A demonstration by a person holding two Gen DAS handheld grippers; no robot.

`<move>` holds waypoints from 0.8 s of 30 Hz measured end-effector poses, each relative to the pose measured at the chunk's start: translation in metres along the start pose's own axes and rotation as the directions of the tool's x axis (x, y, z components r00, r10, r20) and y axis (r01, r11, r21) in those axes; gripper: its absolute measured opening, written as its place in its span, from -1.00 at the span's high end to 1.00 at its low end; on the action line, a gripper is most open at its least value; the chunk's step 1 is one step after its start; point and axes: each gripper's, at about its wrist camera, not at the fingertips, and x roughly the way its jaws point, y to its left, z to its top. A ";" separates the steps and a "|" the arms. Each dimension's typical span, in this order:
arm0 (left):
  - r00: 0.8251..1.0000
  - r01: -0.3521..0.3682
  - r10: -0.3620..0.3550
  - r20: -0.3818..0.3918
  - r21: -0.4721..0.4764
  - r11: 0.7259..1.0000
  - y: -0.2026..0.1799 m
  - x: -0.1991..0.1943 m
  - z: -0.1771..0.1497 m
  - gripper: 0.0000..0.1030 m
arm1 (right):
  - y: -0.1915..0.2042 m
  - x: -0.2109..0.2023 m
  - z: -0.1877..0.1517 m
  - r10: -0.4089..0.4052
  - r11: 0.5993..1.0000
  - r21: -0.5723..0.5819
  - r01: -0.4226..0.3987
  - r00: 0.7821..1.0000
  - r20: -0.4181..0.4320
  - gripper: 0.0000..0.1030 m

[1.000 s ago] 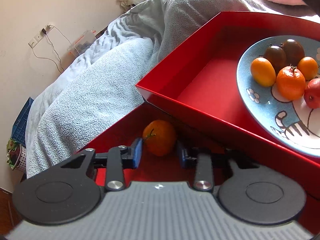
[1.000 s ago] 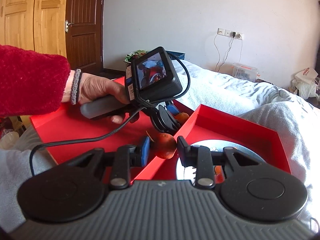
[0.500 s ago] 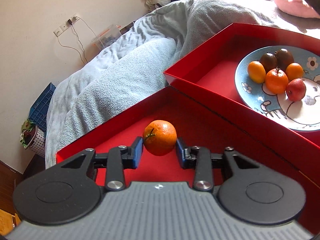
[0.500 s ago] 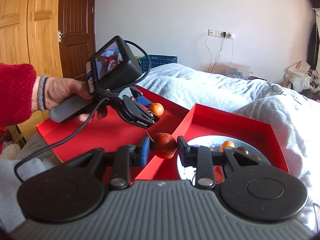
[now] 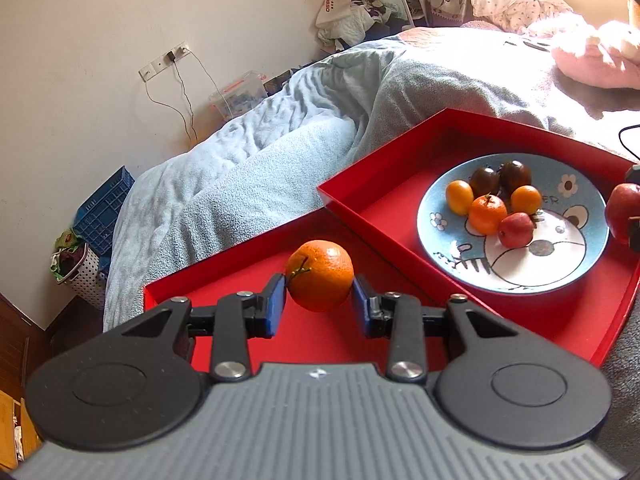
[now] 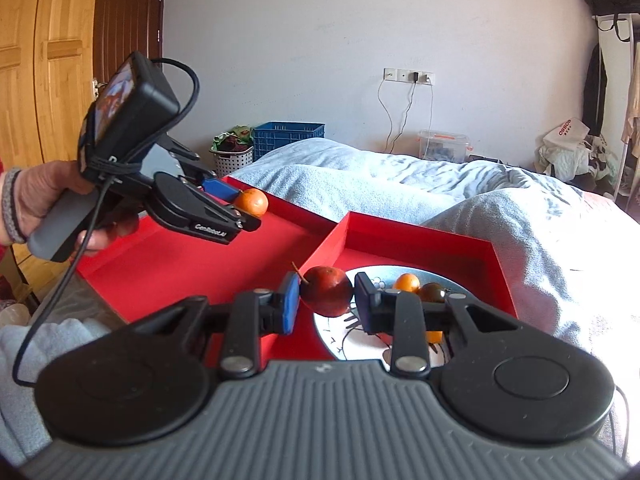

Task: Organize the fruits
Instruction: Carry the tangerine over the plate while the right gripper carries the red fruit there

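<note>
My left gripper [image 5: 319, 304] is shut on an orange mandarin [image 5: 321, 276] and holds it in the air above the left red tray [image 5: 224, 276]. The right wrist view shows that same gripper [image 6: 244, 210] with the mandarin [image 6: 251, 202], carried by a person's hand [image 6: 36, 196]. My right gripper [image 6: 326, 300] is shut on a small dark red fruit [image 6: 327, 290] with a stem, over the near left rim of the blue cartoon plate [image 6: 332, 336]. In the left wrist view the plate [image 5: 560, 264] sits in the right red tray [image 5: 384, 168] and carries several small fruits.
Both trays rest on a bed with a grey-blue blanket [image 5: 248, 168]. A pink pillow [image 5: 592, 68] lies at the far right. By the wall stand a blue crate [image 6: 289, 136], a dotted basket [image 6: 233, 156] and a clear storage box [image 6: 442, 146]. A cable [image 6: 60, 292] hangs from the left gripper.
My left gripper has lifted the mandarin out of the left tray and swung toward the plate. My right gripper has shifted sideways over the plate's edge with the red fruit still in it.
</note>
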 end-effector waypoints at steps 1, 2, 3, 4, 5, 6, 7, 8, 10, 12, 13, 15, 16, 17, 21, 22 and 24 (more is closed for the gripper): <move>1.000 0.003 -0.003 0.007 0.000 1.000 -0.005 -0.005 0.003 0.20 | -0.002 -0.002 -0.001 -0.009 1.000 0.005 0.009 1.000 0.001 0.35; 1.000 0.008 -0.008 0.015 -0.001 1.000 -0.009 -0.010 0.006 0.20 | -0.005 -0.005 -0.002 -0.019 1.000 0.009 0.019 1.000 0.002 0.35; 1.000 0.015 -0.015 0.022 -0.002 1.000 -0.014 -0.014 0.010 0.20 | -0.008 -0.007 -0.004 -0.029 0.999 0.014 0.029 1.000 0.003 0.35; 0.999 0.024 -0.024 0.029 -0.003 1.000 -0.019 -0.018 0.014 0.20 | -0.011 -0.008 -0.005 -0.040 0.999 0.020 0.040 0.999 0.004 0.35; 0.999 0.033 -0.033 0.036 -0.004 0.999 -0.024 -0.022 0.018 0.20 | -0.014 -0.010 -0.006 -0.052 0.998 0.025 0.052 0.999 0.003 0.35; 0.998 0.040 -0.040 0.042 -0.004 0.999 -0.030 -0.024 0.022 0.20 | -0.017 -0.011 -0.008 -0.067 0.997 0.030 0.066 0.998 0.002 0.35; 0.998 0.047 -0.047 0.047 -0.005 0.999 -0.036 -0.026 0.026 0.20 | -0.021 -0.011 -0.010 -0.080 0.996 0.036 0.080 0.997 0.000 0.35; 0.997 0.055 -0.054 0.054 -0.009 0.998 -0.042 -0.029 0.031 0.20 | -0.025 -0.011 -0.011 -0.090 0.995 0.045 0.090 0.996 -0.003 0.35; 0.995 0.075 -0.074 0.068 -0.024 0.997 -0.056 -0.030 0.041 0.20 | -0.033 -0.012 -0.015 -0.109 0.992 0.062 0.110 0.994 -0.009 0.35; 0.993 0.095 -0.091 0.075 -0.050 0.994 -0.069 -0.030 0.049 0.20 | -0.039 -0.012 -0.019 -0.122 0.990 0.071 0.123 0.992 -0.016 0.35; 0.992 0.105 -0.100 0.077 -0.065 0.992 -0.075 -0.030 0.051 0.20 | -0.041 -0.012 -0.020 -0.131 0.989 0.074 0.132 0.991 -0.019 0.35; 0.990 0.123 -0.116 0.075 -0.094 0.988 -0.086 -0.028 0.055 0.20 | -0.046 -0.012 -0.023 -0.143 0.986 0.081 0.145 0.989 -0.027 0.35; 0.990 0.131 -0.124 0.072 -0.106 0.986 -0.092 -0.026 0.055 0.20 | -0.050 -0.013 -0.025 -0.148 0.985 0.088 0.150 0.989 -0.032 0.35; 0.989 0.136 -0.129 0.068 -0.114 0.984 -0.097 -0.025 0.055 0.20 | -0.053 -0.014 -0.027 -0.152 0.984 0.093 0.155 0.988 -0.035 0.35; 0.990 0.133 -0.126 0.055 -0.146 0.980 -0.110 -0.019 0.052 0.20 | -0.064 -0.016 -0.034 -0.176 0.976 0.120 0.180 0.983 -0.047 0.35; 0.990 0.135 -0.128 0.055 -0.153 0.979 -0.112 -0.018 0.051 0.20 | -0.066 -0.017 -0.036 -0.180 0.974 0.130 0.185 0.982 -0.050 0.35; 0.990 0.140 -0.133 0.050 -0.168 0.976 -0.115 -0.013 0.050 0.20 | -0.071 -0.019 -0.039 -0.186 0.970 0.151 0.192 0.981 -0.052 0.35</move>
